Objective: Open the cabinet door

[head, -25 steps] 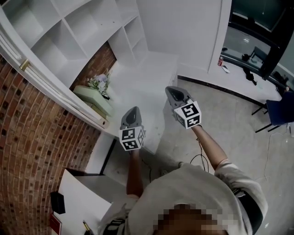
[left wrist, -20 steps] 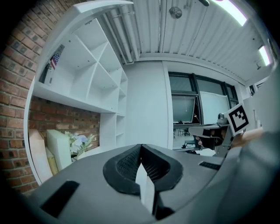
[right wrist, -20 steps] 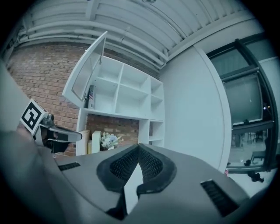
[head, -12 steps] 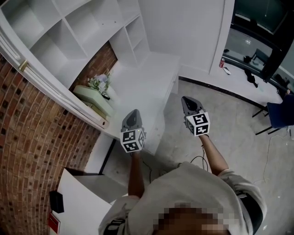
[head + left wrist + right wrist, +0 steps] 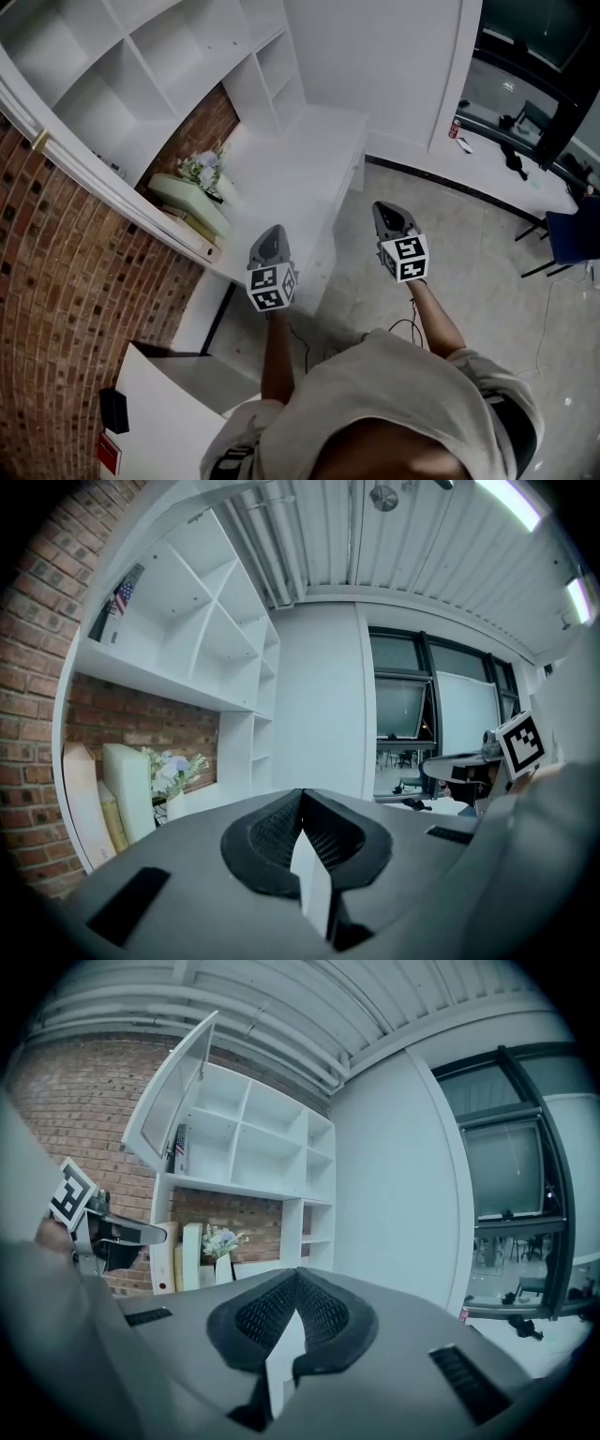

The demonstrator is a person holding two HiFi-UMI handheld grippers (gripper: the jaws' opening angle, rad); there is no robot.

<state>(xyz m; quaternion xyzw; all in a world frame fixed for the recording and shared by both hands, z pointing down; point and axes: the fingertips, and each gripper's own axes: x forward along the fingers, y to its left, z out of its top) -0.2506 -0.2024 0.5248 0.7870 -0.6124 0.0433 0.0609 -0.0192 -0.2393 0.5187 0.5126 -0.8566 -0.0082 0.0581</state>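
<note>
As right gripper view alone makes plain, cabinet door hangs open.

place: office-like room | white shelving, brick wall, blue chair

cool, even light falls from ceiling strips, and shadows are soft. both gripper views bulge fisheye-round with black corners; distant detail is crisp.
</note>
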